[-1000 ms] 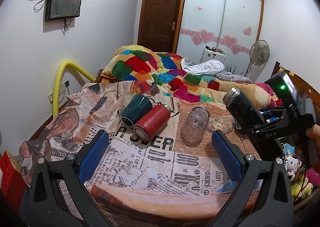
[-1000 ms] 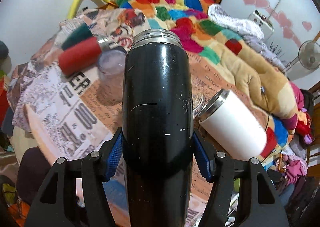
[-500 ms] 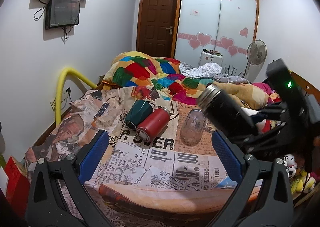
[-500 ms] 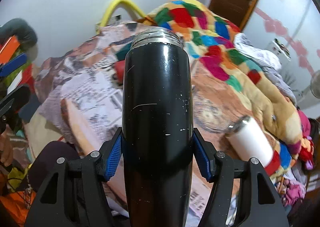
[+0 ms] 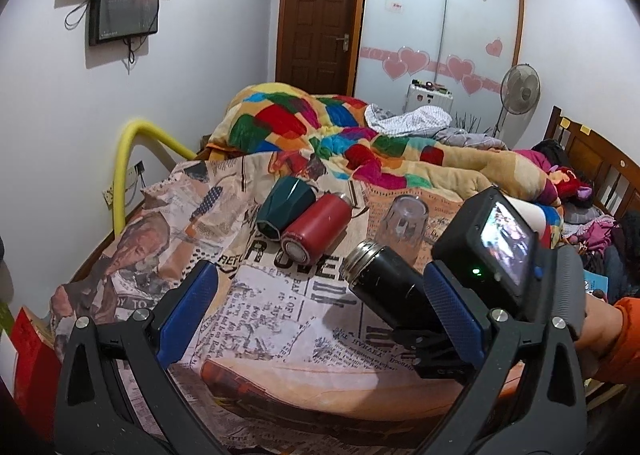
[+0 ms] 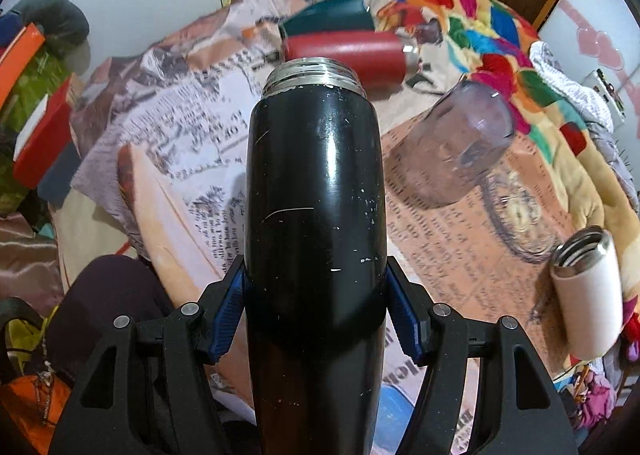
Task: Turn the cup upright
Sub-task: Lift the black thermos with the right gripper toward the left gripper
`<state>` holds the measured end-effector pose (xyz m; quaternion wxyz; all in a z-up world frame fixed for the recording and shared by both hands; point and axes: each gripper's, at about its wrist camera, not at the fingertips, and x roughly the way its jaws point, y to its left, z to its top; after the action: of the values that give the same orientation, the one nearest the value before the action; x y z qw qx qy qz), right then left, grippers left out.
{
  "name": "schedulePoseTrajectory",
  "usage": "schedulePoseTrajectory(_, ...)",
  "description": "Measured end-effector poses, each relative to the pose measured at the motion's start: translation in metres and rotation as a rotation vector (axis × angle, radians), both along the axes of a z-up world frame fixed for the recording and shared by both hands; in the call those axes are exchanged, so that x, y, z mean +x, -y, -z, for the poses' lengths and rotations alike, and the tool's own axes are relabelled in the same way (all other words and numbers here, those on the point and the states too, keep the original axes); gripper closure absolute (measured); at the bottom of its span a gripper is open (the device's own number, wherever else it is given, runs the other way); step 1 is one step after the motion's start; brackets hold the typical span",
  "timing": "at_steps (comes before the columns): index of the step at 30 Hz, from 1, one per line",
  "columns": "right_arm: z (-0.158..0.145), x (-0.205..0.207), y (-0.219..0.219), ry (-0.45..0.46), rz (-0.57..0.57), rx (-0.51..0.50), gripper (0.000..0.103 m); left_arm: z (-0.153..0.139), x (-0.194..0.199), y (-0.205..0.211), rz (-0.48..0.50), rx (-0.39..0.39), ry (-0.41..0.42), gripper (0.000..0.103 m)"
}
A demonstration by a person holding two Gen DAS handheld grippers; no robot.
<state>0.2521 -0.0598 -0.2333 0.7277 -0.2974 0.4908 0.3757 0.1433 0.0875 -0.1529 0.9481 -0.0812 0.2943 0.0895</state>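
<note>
My right gripper is shut on a black metal flask with a bare threaded steel mouth, held tilted in the air above the newsprint-patterned cloth. In the left wrist view the same flask points up and left, with the right gripper's camera body behind it. My left gripper is open and empty, low over the front of the cloth. A clear cup stands upside down. A red flask and a dark green cup lie on their sides.
A white flask stands at the right of the cloth. A colourful quilt is heaped on the bed behind. A yellow rail runs along the left wall. A red box sits off the cloth's left side.
My right gripper has carried the black flask down and to the left, closer to the cloth and in front of the clear cup. My left gripper has stayed open.
</note>
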Motion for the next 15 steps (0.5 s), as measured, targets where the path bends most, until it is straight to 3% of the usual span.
schedulePoseTrajectory(15, 0.018, 0.005, -0.006, -0.004, -0.008, -0.048, 0.041, 0.035, 0.009, -0.023, -0.037, -0.071, -0.102, 0.0)
